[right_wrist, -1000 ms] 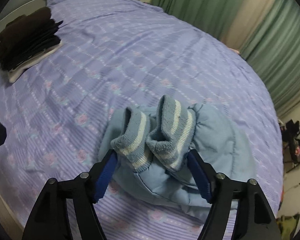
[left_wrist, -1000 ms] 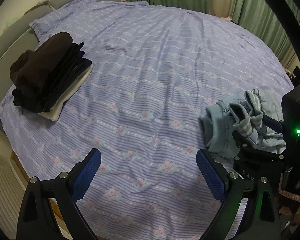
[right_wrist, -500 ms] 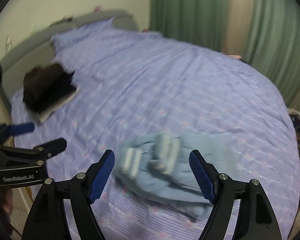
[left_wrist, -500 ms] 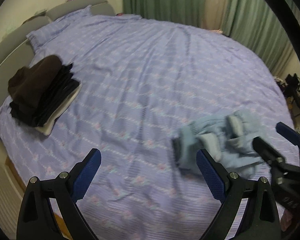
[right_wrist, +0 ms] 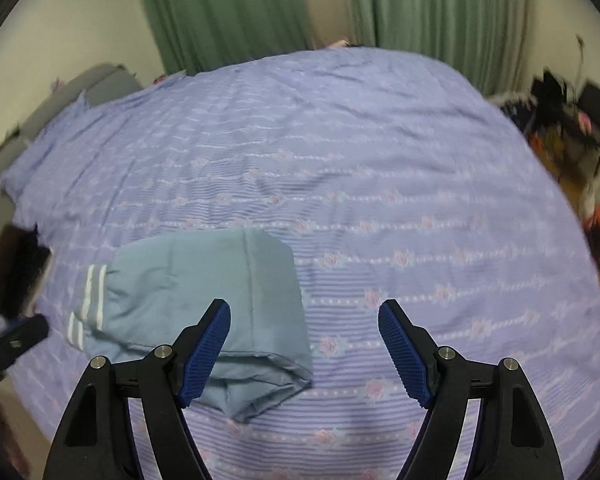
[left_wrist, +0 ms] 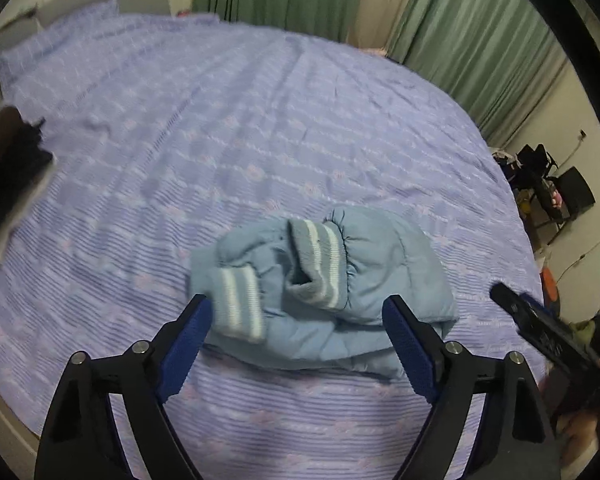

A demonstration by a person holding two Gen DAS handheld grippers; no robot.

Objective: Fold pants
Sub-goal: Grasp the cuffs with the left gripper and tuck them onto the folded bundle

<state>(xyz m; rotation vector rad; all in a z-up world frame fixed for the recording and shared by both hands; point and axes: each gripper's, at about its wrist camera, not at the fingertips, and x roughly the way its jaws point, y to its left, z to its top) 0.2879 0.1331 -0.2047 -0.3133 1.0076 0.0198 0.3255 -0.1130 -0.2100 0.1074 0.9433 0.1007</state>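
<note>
In the left wrist view the left gripper (left_wrist: 298,334) sat at the bottom centre, its blue pads spread wide with nothing pinched; the jaws had just been closing a little, yet only air and the near edge of the cloth lay between them; just beyond the fingertips, in the lower middle of the frame, lay the pants (left_wrist: 324,284), pale blue and padded, bunched in a loose heap with two striped knit cuffs (left_wrist: 320,264) on top; the bedspread (left_wrist: 260,140), lilac with small flowers, filled the rest; a dark stack of folded clothes (left_wrist: 4,184) sat at the left edge.

In the right wrist view the right gripper (right_wrist: 304,350) also stood spread and empty at the bottom centre; the pants lay at lower left, partly behind its left finger, hem nearest.

The pants looked soft, light and puffy, likely to slump and spring back; the firmer ribbed cuffs or the waistband seemed the best places to pinch.
</note>
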